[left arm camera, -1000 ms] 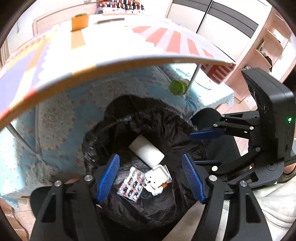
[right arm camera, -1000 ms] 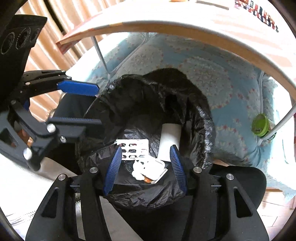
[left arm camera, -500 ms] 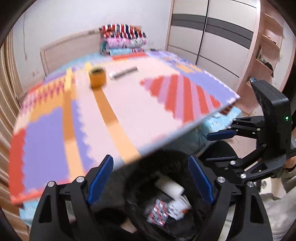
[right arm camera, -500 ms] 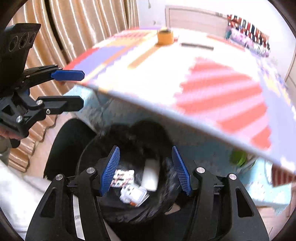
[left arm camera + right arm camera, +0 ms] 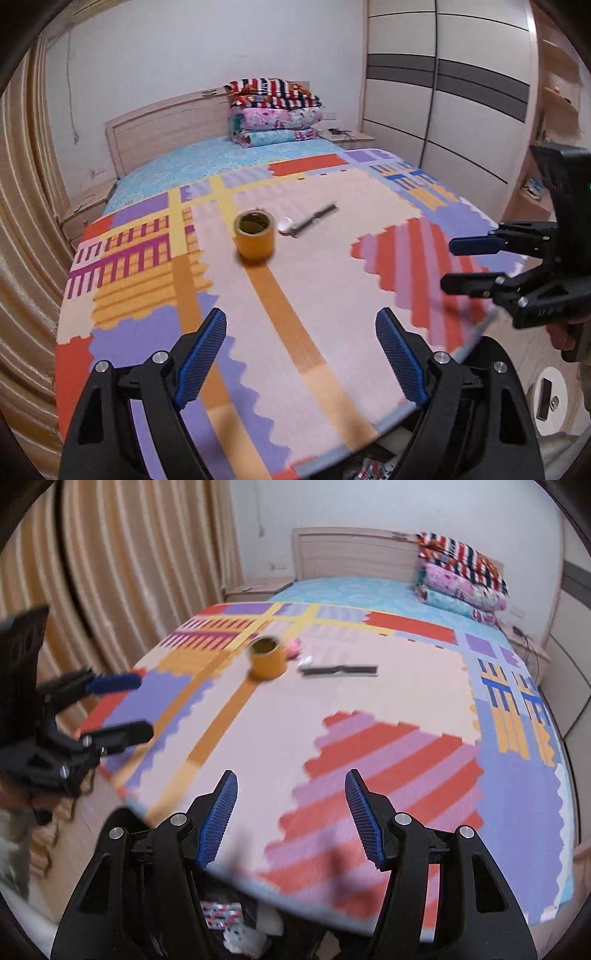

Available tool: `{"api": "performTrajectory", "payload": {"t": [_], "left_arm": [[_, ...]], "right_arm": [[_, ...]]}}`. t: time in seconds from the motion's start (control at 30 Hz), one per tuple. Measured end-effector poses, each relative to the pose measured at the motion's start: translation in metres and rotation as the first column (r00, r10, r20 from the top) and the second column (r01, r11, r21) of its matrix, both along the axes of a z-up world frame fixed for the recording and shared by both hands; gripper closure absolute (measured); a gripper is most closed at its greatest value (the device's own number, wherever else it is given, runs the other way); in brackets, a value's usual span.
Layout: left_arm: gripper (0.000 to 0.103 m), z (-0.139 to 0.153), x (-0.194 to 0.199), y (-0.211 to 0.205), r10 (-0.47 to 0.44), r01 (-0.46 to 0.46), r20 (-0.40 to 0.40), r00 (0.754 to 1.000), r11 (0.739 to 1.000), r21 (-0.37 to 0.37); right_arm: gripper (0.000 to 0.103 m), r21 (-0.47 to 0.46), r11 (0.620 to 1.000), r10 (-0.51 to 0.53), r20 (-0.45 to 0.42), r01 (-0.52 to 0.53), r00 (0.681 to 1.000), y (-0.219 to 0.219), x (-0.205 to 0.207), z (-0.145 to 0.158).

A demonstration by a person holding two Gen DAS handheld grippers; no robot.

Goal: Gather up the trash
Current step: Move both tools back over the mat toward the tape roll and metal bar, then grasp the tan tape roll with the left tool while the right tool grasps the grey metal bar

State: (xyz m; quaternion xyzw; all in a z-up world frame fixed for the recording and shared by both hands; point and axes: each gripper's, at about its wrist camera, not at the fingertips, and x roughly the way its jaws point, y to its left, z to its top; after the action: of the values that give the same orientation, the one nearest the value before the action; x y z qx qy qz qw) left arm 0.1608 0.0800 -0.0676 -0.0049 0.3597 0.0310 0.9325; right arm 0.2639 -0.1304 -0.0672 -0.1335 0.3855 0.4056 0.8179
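Both jaw pairs are seen apart, empty: left hand-held gripper (image 5: 301,356), right hand-held gripper (image 5: 291,819), its jaws just opening. Tape roll (image 5: 255,235) lies at 12 o'clock on the surface (image 5: 332,295), judged nearer the left; dark strip (image 5: 339,670) lies crosswise beside it.

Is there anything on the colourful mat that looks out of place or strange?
Nothing is spilled or broken. Only three loose things lie on the mat: a roll of tape standing on its side face, a dark flat strip beside it, and a small pink thing behind the roll, too blurred to identify.
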Motion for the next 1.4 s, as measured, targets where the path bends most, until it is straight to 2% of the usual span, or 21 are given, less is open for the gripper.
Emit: {"api": "performTrajectory", "payload": {"t": [0.33,0.7,1.0,1.03,1.17,1.2,1.27,1.33,1.4], "left_arm": [[0.023,-0.006,0.058,0.032,0.035,-0.035,0.028,0.999,0.999,-0.002],[0.023,-0.024,0.116,0.049,0.074,-0.074,-0.003,0.997,0.997,0.014],[0.024,-0.038,0.141,0.055,0.106,-0.105,-0.014,0.994,0.994,0.029],[0.025,-0.039,0.142,0.055,0.109,-0.108,-0.015,0.994,0.994,0.030],[0.053,-0.044,0.147,0.053,0.103,-0.101,-0.039,0.994,0.994,0.048],[0.057,-0.046,0.147,0.053,0.094,-0.092,-0.046,0.995,0.995,0.039],[0.057,-0.047,0.146,0.051,0.095,-0.093,-0.044,0.994,0.995,0.046],[0.057,-0.047,0.144,0.050,0.097,-0.094,-0.043,0.994,0.994,0.059],[0.057,-0.046,0.140,0.049,0.095,-0.092,-0.035,0.995,0.994,0.061]], "right_arm": [[0.043,0.038,0.988,-0.145,-0.110,0.150,0.983,0.031,0.078,-0.007],[0.043,0.025,0.961,-0.266,-0.190,0.275,0.945,0.063,0.135,-0.031],[0.043,-0.008,0.937,-0.346,-0.171,0.350,0.922,0.084,0.157,-0.040],[0.043,-0.014,0.935,-0.352,-0.169,0.355,0.921,0.087,0.158,-0.042],[0.043,-0.037,0.928,-0.371,-0.133,0.370,0.919,0.094,0.155,-0.047],[0.043,-0.040,0.929,-0.371,-0.102,0.369,0.923,0.096,0.152,-0.047],[0.044,-0.038,0.929,-0.370,-0.088,0.368,0.925,0.097,0.149,-0.046],[0.056,-0.021,0.934,-0.356,-0.105,0.356,0.928,0.095,0.149,-0.045],[0.062,-0.010,0.938,-0.346,-0.120,0.348,0.930,0.094,0.148,-0.045]]}}
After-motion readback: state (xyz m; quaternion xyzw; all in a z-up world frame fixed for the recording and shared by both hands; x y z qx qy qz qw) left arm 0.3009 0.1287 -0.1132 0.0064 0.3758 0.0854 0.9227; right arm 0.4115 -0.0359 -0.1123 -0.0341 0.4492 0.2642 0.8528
